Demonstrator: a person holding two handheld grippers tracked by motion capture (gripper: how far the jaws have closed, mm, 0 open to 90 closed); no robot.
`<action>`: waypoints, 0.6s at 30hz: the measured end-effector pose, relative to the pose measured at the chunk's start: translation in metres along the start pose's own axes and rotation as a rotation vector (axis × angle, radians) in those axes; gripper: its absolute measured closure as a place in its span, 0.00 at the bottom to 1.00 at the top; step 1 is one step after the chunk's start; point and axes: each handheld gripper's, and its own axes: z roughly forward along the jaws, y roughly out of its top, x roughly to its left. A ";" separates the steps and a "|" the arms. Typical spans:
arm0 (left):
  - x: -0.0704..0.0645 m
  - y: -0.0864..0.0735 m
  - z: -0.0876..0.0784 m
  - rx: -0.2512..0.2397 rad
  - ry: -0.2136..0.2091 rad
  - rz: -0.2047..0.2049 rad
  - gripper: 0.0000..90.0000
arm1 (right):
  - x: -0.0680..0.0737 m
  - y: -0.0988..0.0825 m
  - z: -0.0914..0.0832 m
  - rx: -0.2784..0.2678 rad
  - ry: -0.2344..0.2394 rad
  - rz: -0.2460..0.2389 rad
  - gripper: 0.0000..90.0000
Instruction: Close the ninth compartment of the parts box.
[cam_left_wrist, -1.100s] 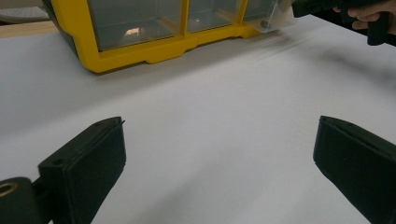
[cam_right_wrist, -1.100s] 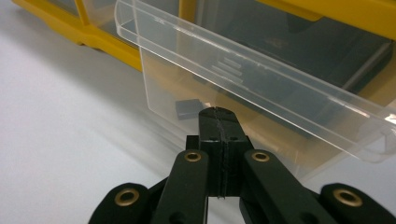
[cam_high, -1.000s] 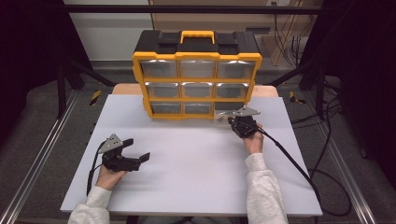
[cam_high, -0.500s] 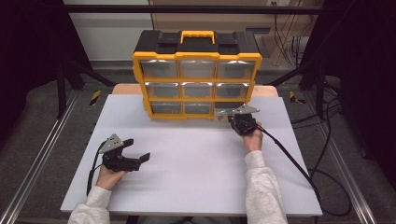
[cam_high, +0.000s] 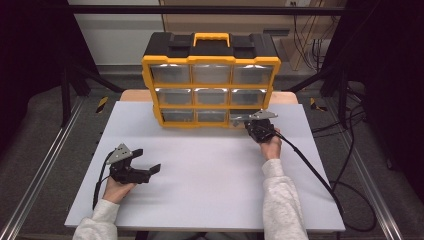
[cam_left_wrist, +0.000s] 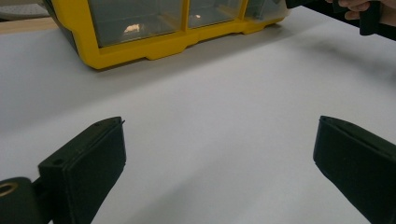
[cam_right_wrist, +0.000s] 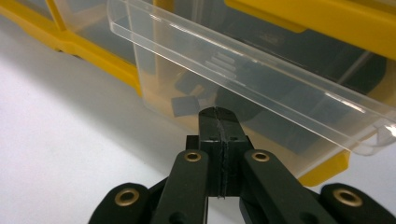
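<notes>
A yellow and black organizer (cam_high: 210, 65) with clear drawers stands at the far side of the white table (cam_high: 210, 190). Its bottom right drawer (cam_right_wrist: 261, 79) sticks out of the frame a little, and small dark parts (cam_right_wrist: 183, 105) lie inside. My right gripper (cam_right_wrist: 218, 112) is shut, its jaws pressed flat together with nothing between them. The tip sits against the clear front of that drawer, just below its lip. In the high view the right gripper (cam_high: 252, 124) is at the organizer's lower right corner. My left gripper (cam_high: 147, 160) rests open on the table at the near left, with bare tabletop between its jaws (cam_left_wrist: 219, 140).
The organizer's yellow base (cam_left_wrist: 140, 51) lies well beyond the left gripper. A black cable (cam_high: 310, 170) trails from the right gripper over the table's right side. Metal rails (cam_high: 40, 170) and dark stands flank the table.
The right hand has edged slightly toward the organizer. The left gripper has not moved.
</notes>
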 end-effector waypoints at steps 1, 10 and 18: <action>0.000 0.000 0.000 0.001 -0.001 0.001 0.02 | -0.001 0.000 0.000 0.000 -0.001 0.001 1.00; 0.000 0.000 0.000 0.002 -0.001 0.000 0.02 | -0.005 0.001 0.004 0.004 -0.009 0.008 1.00; 0.000 0.000 0.000 0.001 0.000 0.001 0.02 | -0.008 0.001 0.008 0.008 -0.015 0.016 1.00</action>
